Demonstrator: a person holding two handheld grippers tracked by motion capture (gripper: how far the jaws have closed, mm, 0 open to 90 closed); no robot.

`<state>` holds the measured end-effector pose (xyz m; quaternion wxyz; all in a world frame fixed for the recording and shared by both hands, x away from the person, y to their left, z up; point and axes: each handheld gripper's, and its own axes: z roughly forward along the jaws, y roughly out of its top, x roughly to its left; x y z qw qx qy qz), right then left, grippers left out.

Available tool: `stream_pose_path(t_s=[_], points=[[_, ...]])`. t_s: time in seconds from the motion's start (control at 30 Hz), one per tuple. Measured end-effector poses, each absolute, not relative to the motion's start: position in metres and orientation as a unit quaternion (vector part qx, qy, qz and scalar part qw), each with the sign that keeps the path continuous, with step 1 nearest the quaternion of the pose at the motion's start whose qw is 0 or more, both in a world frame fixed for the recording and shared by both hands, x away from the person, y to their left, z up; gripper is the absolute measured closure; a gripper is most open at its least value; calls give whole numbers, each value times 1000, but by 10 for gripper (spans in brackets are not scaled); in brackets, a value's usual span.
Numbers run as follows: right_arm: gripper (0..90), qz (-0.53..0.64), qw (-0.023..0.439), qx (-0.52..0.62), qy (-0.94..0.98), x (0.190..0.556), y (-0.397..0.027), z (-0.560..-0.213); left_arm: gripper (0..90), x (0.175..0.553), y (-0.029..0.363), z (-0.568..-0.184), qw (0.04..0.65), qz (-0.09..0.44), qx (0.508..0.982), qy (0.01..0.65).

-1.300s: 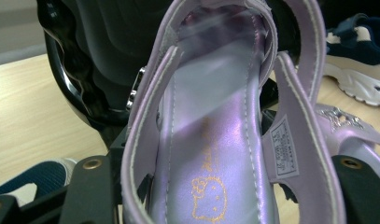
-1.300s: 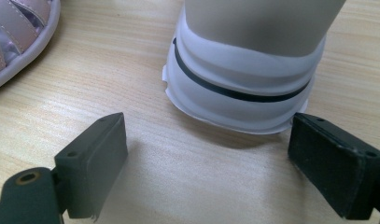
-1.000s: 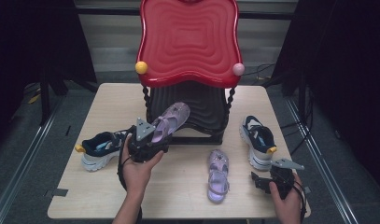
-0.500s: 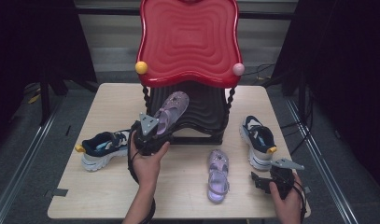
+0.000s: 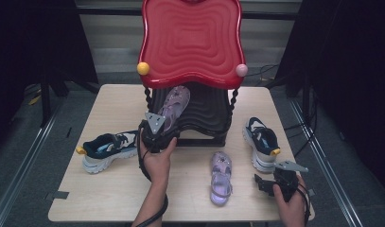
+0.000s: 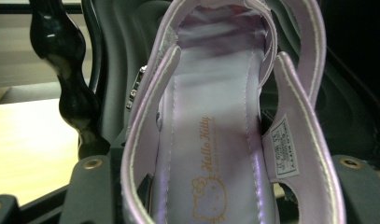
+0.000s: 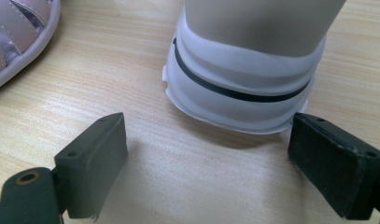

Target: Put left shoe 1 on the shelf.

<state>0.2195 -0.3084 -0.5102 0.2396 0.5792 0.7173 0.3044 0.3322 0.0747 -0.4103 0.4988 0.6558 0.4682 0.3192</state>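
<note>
A: Left tool (image 5: 158, 134)?
B: Clamped on the heel end of a lilac Hello Kitty sandal (image 5: 173, 105), toe pushed up onto the black lower shelf (image 5: 206, 113) of the red-topped rack (image 5: 192, 40). In the left gripper view the sandal (image 6: 215, 140) sits between both jaws, insole facing the camera.

A: Right tool (image 5: 268, 184)?
B: Jaws wide apart, nothing in them, low over the counter (image 5: 109, 194) at the near right corner. White heel of a sneaker (image 7: 246, 79) just ahead.

A: Other shoes?
B: Matching sandal (image 5: 221, 177) flat on the counter, mid-front. Navy-white sneaker (image 5: 107, 149) left, its pair (image 5: 261, 142) right.
</note>
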Motion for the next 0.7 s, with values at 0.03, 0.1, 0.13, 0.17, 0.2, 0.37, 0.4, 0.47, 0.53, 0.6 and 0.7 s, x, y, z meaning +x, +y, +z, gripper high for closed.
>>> stream_pose_path(t_s=[0.03, 0.1, 0.13, 0.17, 0.2, 0.37, 0.4, 0.47, 0.53, 0.6, 0.7], points=[[113, 304, 240, 579, 717, 220, -308, -510, 375, 333, 74, -410, 499, 320, 654, 470], [113, 305, 240, 579, 717, 220, -308, -510, 375, 335, 72, -411, 502, 323, 647, 475], [113, 304, 240, 579, 717, 220, -308, -510, 375, 335, 71, -411, 501, 325, 645, 477], [113, 304, 240, 579, 717, 220, -308, -510, 375, 337, 70, -411, 503, 326, 640, 481], [113, 304, 240, 579, 717, 220, -308, -510, 375, 338, 70, -411, 502, 328, 639, 482], [113, 305, 240, 579, 717, 220, -308, -510, 375, 344, 66, -411, 499, 338, 631, 489], [113, 305, 240, 580, 717, 220, -308, -510, 375, 345, 65, -411, 502, 340, 627, 489], [113, 304, 240, 579, 717, 220, -309, -510, 375, 347, 63, -410, 497, 345, 629, 489], [112, 304, 240, 579, 717, 220, -308, -510, 375, 350, 61, -410, 500, 347, 624, 491], [112, 304, 240, 579, 717, 220, -309, -510, 375, 352, 59, -409, 501, 350, 619, 493], [112, 304, 240, 579, 717, 220, -309, -510, 375, 355, 55, -408, 505, 354, 610, 497]])
